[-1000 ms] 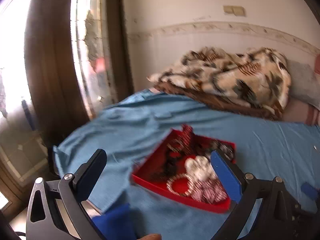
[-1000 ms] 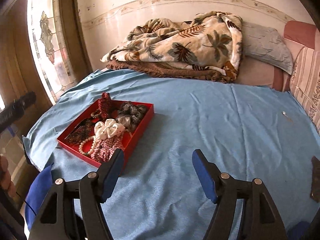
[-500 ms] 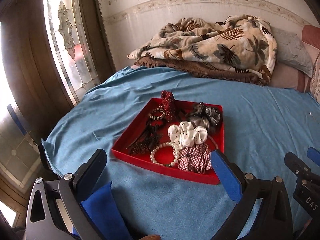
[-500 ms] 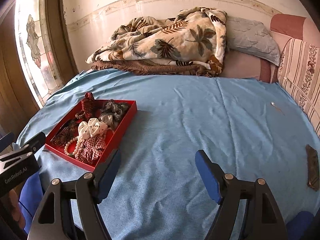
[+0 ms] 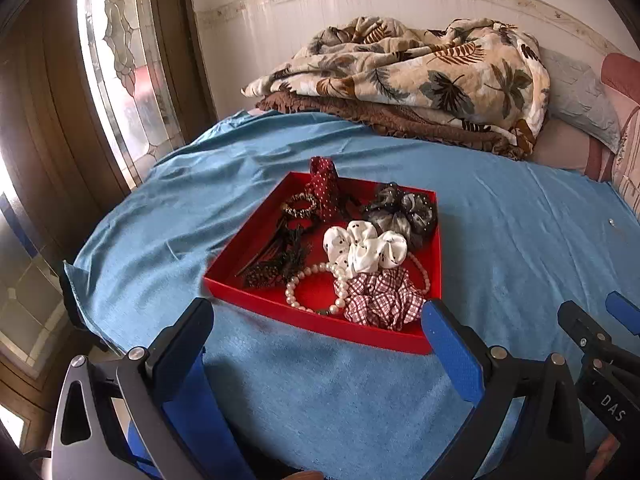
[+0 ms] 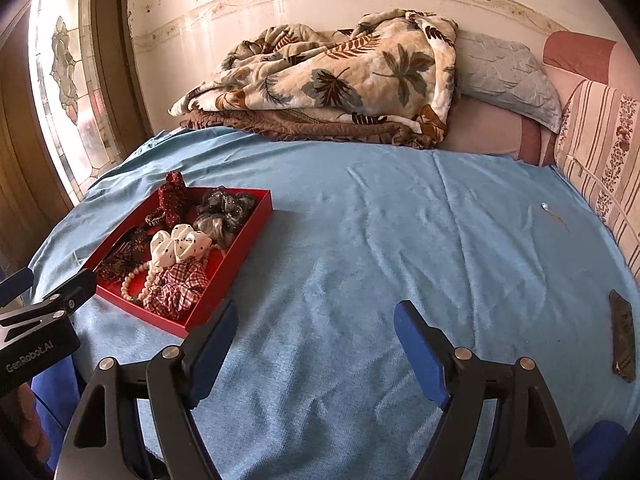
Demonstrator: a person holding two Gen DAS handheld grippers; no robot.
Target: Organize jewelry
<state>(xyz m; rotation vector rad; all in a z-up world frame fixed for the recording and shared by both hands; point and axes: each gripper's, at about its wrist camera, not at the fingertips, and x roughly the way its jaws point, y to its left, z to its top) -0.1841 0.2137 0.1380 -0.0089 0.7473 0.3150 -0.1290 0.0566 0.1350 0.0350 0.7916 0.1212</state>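
Observation:
A red tray [image 5: 320, 326] lies on the blue bedsheet, also in the right wrist view [image 6: 256, 216]. It holds a pearl bracelet [image 5: 304, 284], a white dotted scrunchie [image 5: 364, 248], a red checked scrunchie [image 5: 384, 298], a dark grey scrunchie [image 5: 404, 208], a red dotted scrunchie [image 5: 324, 188] and dark hair pieces [image 5: 280, 256]. My left gripper [image 5: 316, 320] is open and empty just in front of the tray's near edge. My right gripper [image 6: 316, 320] is open and empty over bare sheet to the tray's right.
A leaf-print quilt [image 6: 340, 80] on a brown blanket lies at the bed's far end, with pillows [image 6: 504, 76] at the right. A dark flat object [image 6: 622, 336] and a small shiny item [image 6: 545, 206] lie on the sheet at right. A stained-glass window [image 5: 120, 60] is at left.
The left gripper swung right and steadied, bringing the tray centred and nearer. The right gripper shifted slightly; the left gripper's body now shows at its left edge. Both stayed open.

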